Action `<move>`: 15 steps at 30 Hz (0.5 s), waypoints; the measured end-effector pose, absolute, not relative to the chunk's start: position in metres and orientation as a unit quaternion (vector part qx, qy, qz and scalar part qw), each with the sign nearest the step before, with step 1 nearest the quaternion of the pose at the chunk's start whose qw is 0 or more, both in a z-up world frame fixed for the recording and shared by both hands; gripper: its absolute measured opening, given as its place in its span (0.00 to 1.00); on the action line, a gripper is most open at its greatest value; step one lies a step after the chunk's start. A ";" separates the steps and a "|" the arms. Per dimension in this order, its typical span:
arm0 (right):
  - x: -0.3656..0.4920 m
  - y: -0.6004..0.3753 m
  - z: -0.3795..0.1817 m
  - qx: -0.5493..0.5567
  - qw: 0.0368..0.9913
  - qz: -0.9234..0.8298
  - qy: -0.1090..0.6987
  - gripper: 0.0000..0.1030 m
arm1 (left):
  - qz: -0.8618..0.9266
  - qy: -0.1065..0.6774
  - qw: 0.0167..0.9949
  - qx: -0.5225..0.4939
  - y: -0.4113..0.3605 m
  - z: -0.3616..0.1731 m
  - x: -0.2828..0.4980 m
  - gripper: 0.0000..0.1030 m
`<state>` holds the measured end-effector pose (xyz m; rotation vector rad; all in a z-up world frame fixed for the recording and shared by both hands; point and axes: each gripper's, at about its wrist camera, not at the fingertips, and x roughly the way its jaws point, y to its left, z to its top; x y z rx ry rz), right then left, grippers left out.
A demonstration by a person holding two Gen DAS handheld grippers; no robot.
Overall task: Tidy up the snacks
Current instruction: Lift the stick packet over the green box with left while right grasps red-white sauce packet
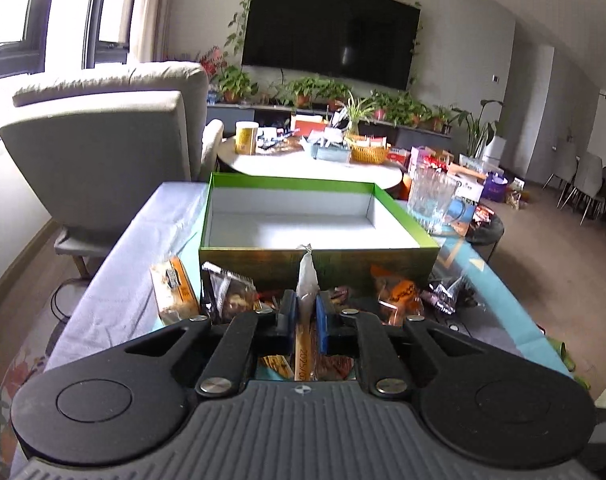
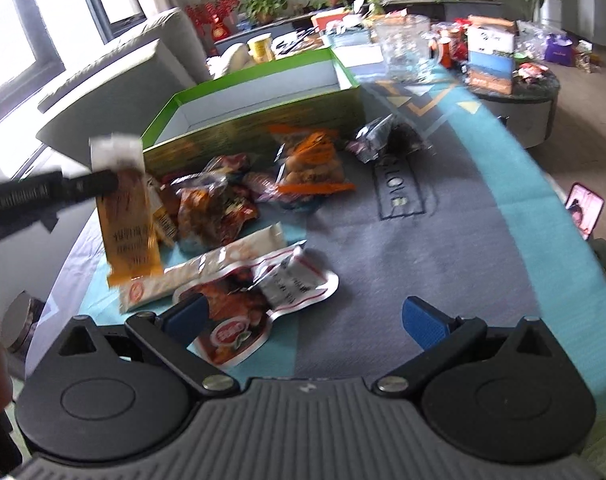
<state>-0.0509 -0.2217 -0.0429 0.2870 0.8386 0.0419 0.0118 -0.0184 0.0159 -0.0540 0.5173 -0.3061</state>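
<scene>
The left hand-held gripper (image 1: 306, 312) is clamped on a slim orange snack packet (image 2: 127, 216), lifted clear of the surface (image 2: 443, 240) just before the open green box (image 1: 303, 220). The right hand-held gripper (image 2: 307, 320) hangs with jaws apart, empty, over a red-edged foil pouch (image 2: 259, 304) among scattered snacks.

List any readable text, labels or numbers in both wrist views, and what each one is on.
"2025/0", cut off: date stamp on the yellow snack packet held in the left gripper.
"LOVE", partly legible: printed on the table mat.
Characters on the yellow packet and red-and-white pouch: too blurred.
Boxes behind: too small.
</scene>
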 end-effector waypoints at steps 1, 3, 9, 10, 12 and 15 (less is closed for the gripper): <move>-0.050 -0.220 -0.044 0.139 0.901 0.025 0.410 0.42 | -0.151 0.253 0.955 -0.026 -0.018 0.016 0.011 0.09; -0.047 -0.215 -0.047 0.139 0.896 0.039 0.419 0.42 | -0.150 0.251 0.956 -0.027 -0.017 0.017 0.010 0.09; -0.030 -0.203 -0.058 0.151 0.881 0.054 0.446 0.42 | -0.142 0.249 0.958 -0.032 -0.009 0.018 0.010 0.09; -0.029 -0.203 -0.058 0.162 0.882 0.049 0.441 0.42 | -0.140 0.249 0.958 -0.032 -0.008 0.018 0.010 0.09; -0.021 -0.206 -0.057 0.195 0.873 0.053 0.443 0.42 | -0.135 0.250 0.958 -0.035 -0.005 0.018 0.012 0.09; -0.011 -0.208 -0.056 0.230 0.865 0.045 0.444 0.42 | -0.129 0.250 0.959 -0.038 -0.001 0.017 0.014 0.09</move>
